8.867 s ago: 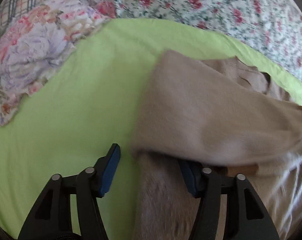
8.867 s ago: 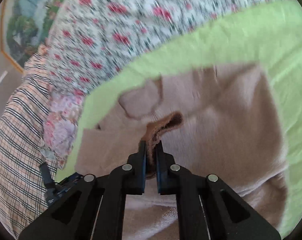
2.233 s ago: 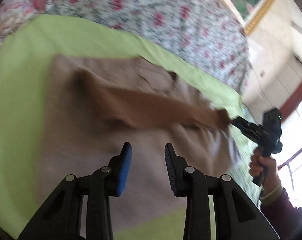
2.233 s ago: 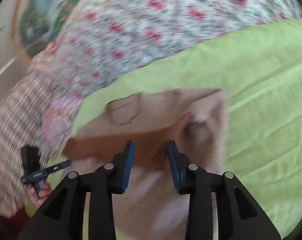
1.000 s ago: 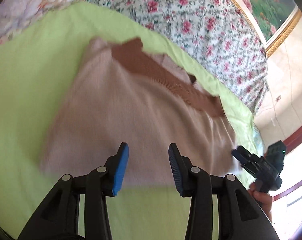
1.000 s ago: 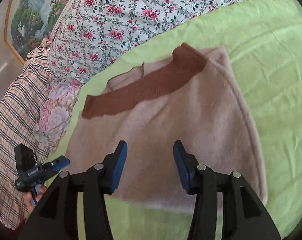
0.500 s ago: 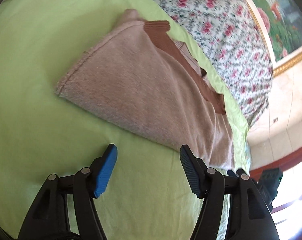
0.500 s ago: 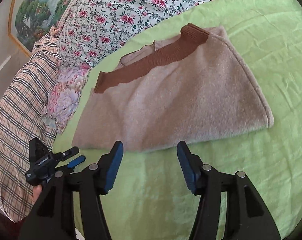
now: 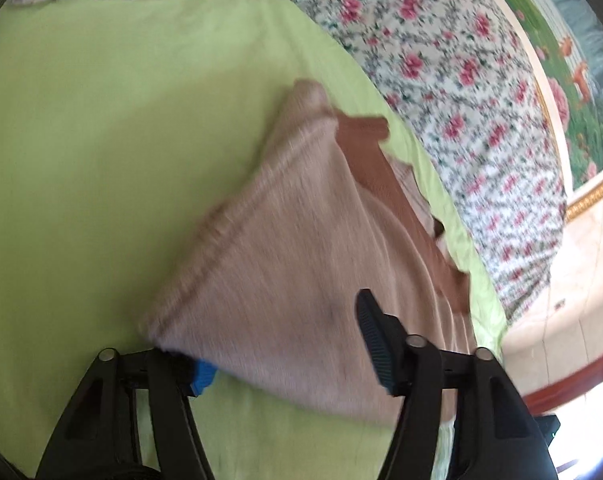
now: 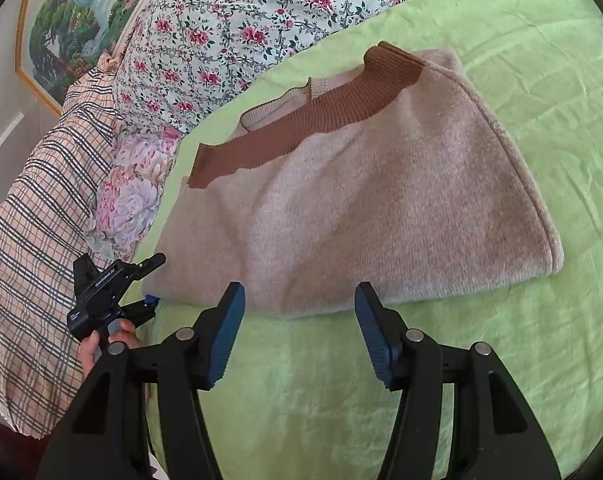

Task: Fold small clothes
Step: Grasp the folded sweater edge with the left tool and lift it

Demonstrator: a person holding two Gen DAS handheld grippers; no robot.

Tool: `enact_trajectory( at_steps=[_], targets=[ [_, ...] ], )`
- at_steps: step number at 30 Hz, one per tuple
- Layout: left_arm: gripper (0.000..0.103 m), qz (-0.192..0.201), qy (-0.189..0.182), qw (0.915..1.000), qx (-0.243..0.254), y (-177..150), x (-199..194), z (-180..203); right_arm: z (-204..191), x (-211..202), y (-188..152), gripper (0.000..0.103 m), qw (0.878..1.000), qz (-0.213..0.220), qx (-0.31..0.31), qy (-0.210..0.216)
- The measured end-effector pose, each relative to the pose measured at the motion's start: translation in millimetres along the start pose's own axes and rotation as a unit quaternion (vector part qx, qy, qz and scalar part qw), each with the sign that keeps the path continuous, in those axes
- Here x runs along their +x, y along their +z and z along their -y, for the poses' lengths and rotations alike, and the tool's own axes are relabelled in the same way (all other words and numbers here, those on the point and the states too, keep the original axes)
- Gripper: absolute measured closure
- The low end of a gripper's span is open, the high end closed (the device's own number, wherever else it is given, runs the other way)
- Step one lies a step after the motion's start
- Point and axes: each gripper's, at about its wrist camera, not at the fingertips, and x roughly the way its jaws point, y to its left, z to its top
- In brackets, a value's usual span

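Green bedsheet (image 10: 541, 128) underlies both tools: left gripper (image 9: 285, 360) closing, jaws straddling the folded beige knit sweater's (image 10: 381, 208) corner, right gripper (image 10: 299, 332) empty and spread just short of its near edge, apparently preparing another fold.

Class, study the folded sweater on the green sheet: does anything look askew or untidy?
Yes. The beige sweater is folded unevenly: its brown ribbed band runs slanted, and the layer beneath pokes out beyond it.

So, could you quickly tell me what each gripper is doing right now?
Left gripper: jaws closing around the near corner of the beige sweater, not yet clamped.
Right gripper: open, holding nothing, just short of the sweater.
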Motion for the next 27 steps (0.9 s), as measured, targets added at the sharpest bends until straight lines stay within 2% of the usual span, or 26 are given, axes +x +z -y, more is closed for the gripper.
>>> enact_trajectory(
  at_steps=[1, 2, 3, 5, 8, 11, 14, 17, 21, 23, 25, 26, 27],
  targets=[
    [0.061, 0.002, 0.002, 1.0000, 0.002, 3, 2, 1, 1, 1, 5, 0.045, 1.000, 0.001, 0.000, 0.004],
    [0.082, 0.002, 0.001, 1.0000, 0.007, 5, 3, 4, 2, 3, 11, 0.044, 1.000, 0.002, -0.002, 0.008],
    [0.087, 0.002, -0.004, 0.9998, 0.018, 8, 5, 10, 2, 5, 17, 0.044, 1.000, 0.002, -0.003, 0.011],
    [0.091, 0.014, -0.007, 0.9985, 0.053, 10, 0, 30, 5, 7, 30, 0.044, 1.000, 0.002, -0.004, 0.018],
    [0.093, 0.032, -0.029, 0.9910, 0.126, 5, -13, 78, 12, 13, 56, 0.043, 0.999, -0.007, 0.003, 0.033],
    [0.093, 0.033, -0.043, 0.9810, 0.186, -8, -15, 122, 19, 24, 83, 0.037, 0.995, -0.027, 0.025, 0.088],
    [0.093, 0.011, -0.047, 0.9661, 0.254, -35, 4, 165, 16, 43, 105, 0.026, 0.987, -0.058, 0.034, 0.143],
    [0.093, -0.011, -0.048, 0.9575, 0.284, -55, 27, 185, 6, 75, 128, 0.020, 0.976, -0.093, 0.039, 0.194],
    [0.093, -0.036, -0.043, 0.9516, 0.302, -74, 48, 192, -10, 123, 147, 0.019, 0.961, -0.139, 0.046, 0.233],
    [0.093, -0.046, -0.038, 0.9491, 0.309, -81, 55, 193, -16, 146, 154, 0.019, 0.958, -0.157, 0.050, 0.236],
    [0.093, -0.053, -0.029, 0.9458, 0.319, -86, 63, 195, -22, 163, 163, 0.023, 0.962, -0.152, 0.043, 0.223],
    [0.093, -0.054, -0.025, 0.9438, 0.325, -88, 64, 196, -24, 167, 169, 0.040, 0.966, -0.145, 0.039, 0.211],
    [0.093, -0.054, -0.022, 0.9421, 0.330, -90, 66, 198, -24, 172, 176, 0.062, 0.971, -0.139, 0.039, 0.190]
  ],
)
